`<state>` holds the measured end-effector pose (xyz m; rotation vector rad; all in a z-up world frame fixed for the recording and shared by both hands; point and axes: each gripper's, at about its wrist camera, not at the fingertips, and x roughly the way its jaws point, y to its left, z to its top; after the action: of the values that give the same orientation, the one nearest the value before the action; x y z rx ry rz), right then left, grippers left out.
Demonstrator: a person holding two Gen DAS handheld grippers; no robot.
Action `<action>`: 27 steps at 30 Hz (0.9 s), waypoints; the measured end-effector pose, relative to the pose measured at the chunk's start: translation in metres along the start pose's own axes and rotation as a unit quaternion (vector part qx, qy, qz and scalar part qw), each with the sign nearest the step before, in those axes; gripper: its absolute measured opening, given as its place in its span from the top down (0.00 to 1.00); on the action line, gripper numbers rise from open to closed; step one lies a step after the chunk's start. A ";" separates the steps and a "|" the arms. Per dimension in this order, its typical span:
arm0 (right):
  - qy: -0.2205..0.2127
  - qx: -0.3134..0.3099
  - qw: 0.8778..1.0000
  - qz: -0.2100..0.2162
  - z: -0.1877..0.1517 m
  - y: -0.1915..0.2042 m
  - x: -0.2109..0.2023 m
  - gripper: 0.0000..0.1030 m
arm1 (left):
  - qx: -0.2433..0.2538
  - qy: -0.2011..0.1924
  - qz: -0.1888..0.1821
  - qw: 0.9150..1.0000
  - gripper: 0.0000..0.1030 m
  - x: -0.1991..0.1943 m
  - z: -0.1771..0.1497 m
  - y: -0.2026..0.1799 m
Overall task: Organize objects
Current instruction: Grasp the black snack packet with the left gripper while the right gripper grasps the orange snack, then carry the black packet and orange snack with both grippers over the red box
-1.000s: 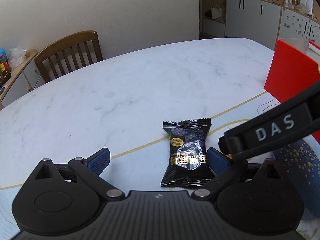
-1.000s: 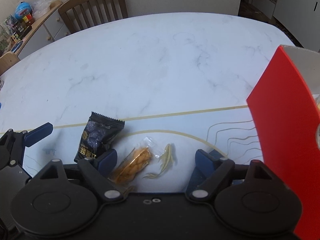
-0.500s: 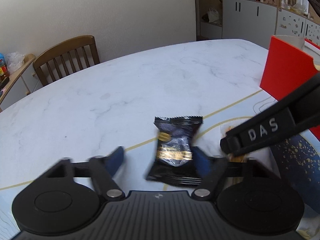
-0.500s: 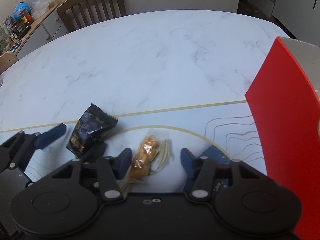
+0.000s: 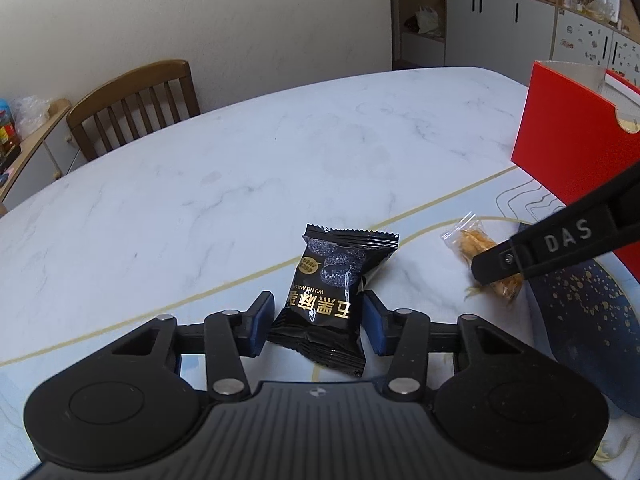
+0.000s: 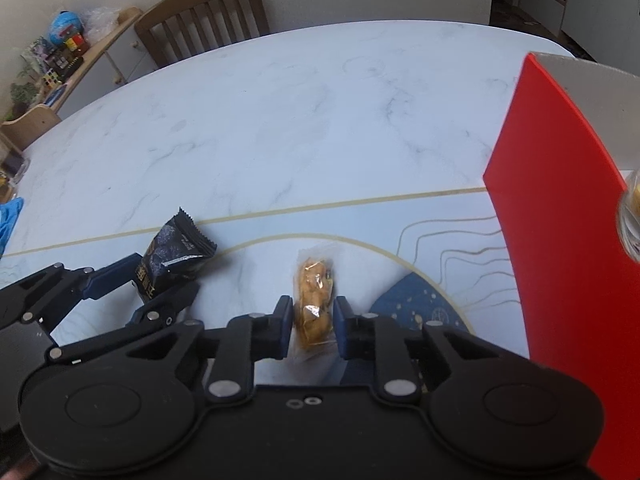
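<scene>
Snacks: two small wrapped snacks lie on the table mat, one in each gripper.
Left gripper (image 5: 318,322): its jaws are closing, with the black snack pack between its blue pads. The pads touch the pack's sides.
Black snack pack (image 5: 332,288): shiny black wrapper with gold Chinese writing and small letters that start "WU HEI MA". It lies flat on the mat, just past the gold line.
Right gripper (image 6: 312,326): squeezed tight on the orange snack.
Orange snack (image 6: 314,296): golden bits in a clear wrapper, pinched at its near end between the two blue pads. The far end points away across the mat.
Writing: "DAS" in white letters on the right gripper's black arm, seen from the left wrist view.
Table mat (image 6: 432,232): pale with gold curvy lines and a dark blue patch with gold dots.
Red box (image 6: 560,216): one, standing upright on the right, close beside the orange snack.
Table (image 6: 280,120): white marble, wide and bare further out.
Chair (image 6: 204,16): one brown wooden chair at the far edge.
Shelf (image 6: 76,52): toys and bags, far left.
</scene>
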<state>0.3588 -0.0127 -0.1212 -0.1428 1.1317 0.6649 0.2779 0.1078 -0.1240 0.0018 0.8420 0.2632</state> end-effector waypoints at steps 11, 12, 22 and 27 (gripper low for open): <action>-0.021 0.003 0.999 0.040 -0.025 -0.013 -0.043 0.81 | -0.047 0.025 -0.030 0.998 0.61 -0.035 -0.014 -0.010; -0.023 0.004 0.999 0.045 -0.027 -0.014 -0.048 0.81 | -0.051 0.026 -0.031 0.998 0.61 -0.039 -0.014 -0.012; -0.043 0.004 0.996 0.081 -0.051 -0.031 -0.104 0.81 | -0.075 0.015 -0.053 0.996 0.62 -0.087 -0.016 -0.031; -0.056 0.008 0.994 0.090 -0.055 -0.046 -0.131 0.81 | -0.090 -0.007 -0.067 0.994 0.62 -0.116 -0.010 -0.046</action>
<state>0.3073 -0.1282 -0.0414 0.0105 1.0480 0.8146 0.2075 0.0356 -0.0502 -0.2198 0.7993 0.2118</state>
